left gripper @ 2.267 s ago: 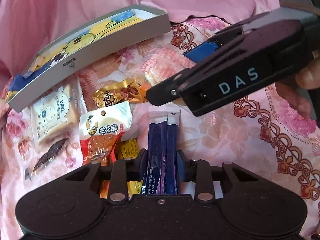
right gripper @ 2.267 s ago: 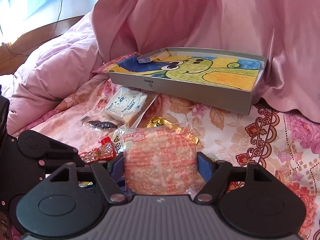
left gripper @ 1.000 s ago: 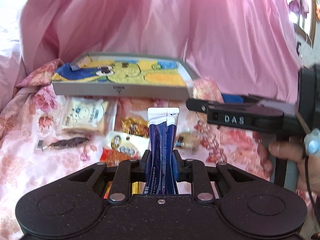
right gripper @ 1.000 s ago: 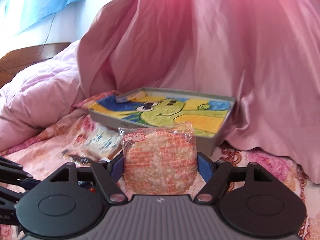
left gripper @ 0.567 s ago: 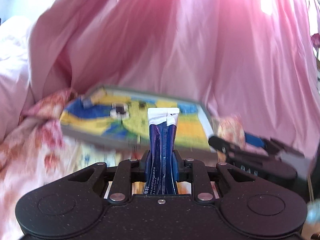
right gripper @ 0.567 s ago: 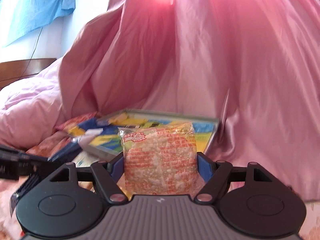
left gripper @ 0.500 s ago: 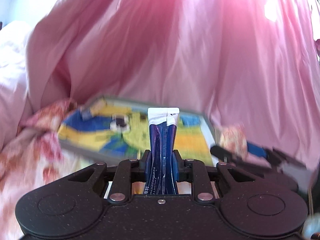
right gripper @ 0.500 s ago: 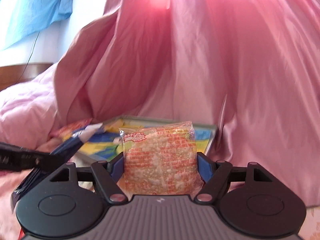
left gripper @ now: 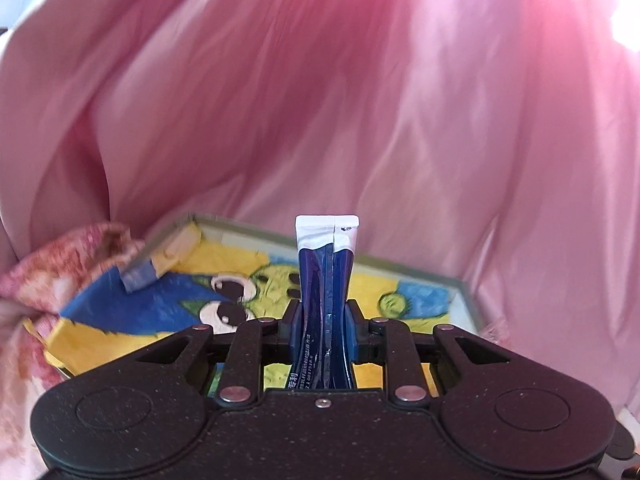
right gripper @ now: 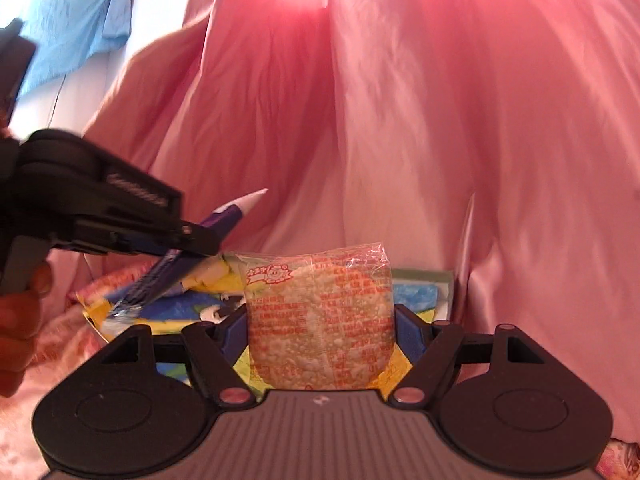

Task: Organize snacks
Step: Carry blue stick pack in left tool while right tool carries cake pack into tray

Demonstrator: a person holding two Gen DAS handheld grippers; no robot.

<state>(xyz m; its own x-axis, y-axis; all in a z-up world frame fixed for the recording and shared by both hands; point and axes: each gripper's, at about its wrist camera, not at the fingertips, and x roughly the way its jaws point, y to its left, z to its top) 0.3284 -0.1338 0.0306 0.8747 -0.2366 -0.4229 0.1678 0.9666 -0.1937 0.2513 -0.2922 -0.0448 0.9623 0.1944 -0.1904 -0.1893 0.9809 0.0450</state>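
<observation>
Right now we see our left gripper [left gripper: 326, 316] clenched on a pair of blue stick sachets [left gripper: 326, 276], which stand upright between its jaws with their white sealed tops pointing away from us. Just beyond those jaws lies the shallow box [left gripper: 460, 284] with a cartoon print on its floor, backed by pink satin fabric [left gripper: 360, 100]. Our right gripper [right gripper: 320, 324] grasps a clear-wrapped puffed rice cake [right gripper: 318, 320], held flat-faced between both jaws and filling the gap. Ahead of it we glimpse the same box [right gripper: 444, 280], mostly hidden behind the cake. To the left of the right jaws, the left gripper [right gripper: 196, 240] holds the sachets [right gripper: 192, 248] tilted over the box.
</observation>
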